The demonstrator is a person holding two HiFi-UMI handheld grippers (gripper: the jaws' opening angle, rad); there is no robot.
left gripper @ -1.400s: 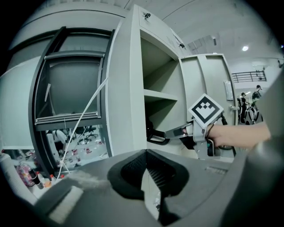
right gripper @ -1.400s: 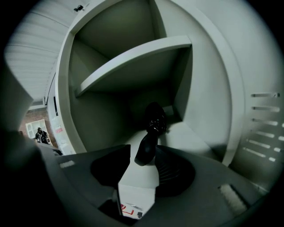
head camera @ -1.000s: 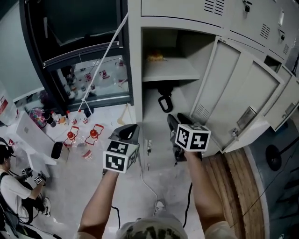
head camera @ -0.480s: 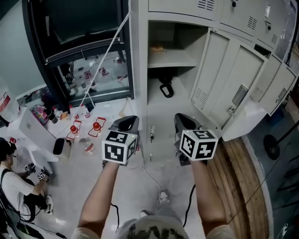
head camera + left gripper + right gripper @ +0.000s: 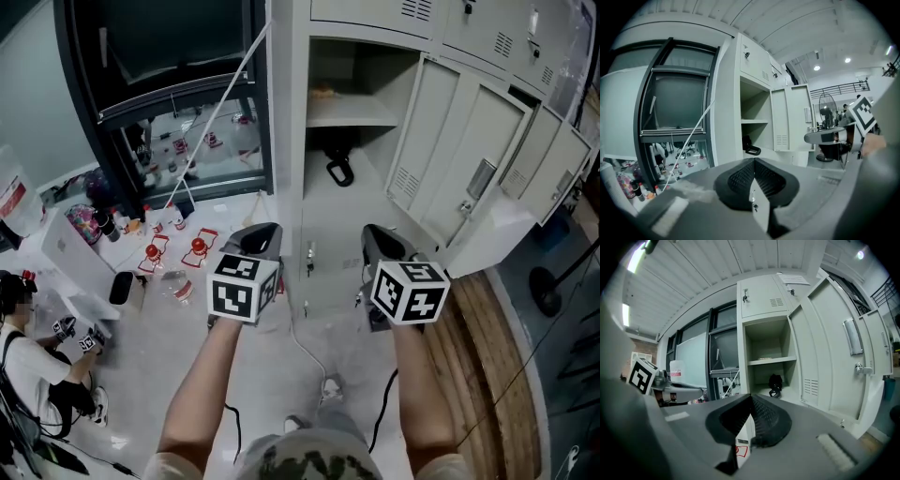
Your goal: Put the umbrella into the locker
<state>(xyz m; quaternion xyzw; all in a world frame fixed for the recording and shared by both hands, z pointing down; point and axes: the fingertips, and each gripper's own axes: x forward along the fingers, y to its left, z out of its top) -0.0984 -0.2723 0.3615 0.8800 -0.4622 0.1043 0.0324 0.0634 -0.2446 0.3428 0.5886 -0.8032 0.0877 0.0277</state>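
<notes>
The black umbrella with its loop handle lies in the lower compartment of the open grey locker, under the shelf. It also shows as the umbrella in the left gripper view and the umbrella in the right gripper view. My left gripper and right gripper hover side by side in front of the locker, well short of it. Both point at the opening. The left gripper and the right gripper are both shut, with nothing held.
The locker door stands swung open to the right, with more open doors beyond. A white cable runs over the floor below my arms. Small red items and a seated person are at the left. A dark window frame stands left of the locker.
Both grippers have drawn back from the locker opening toward me. The umbrella stays inside the lower compartment.
</notes>
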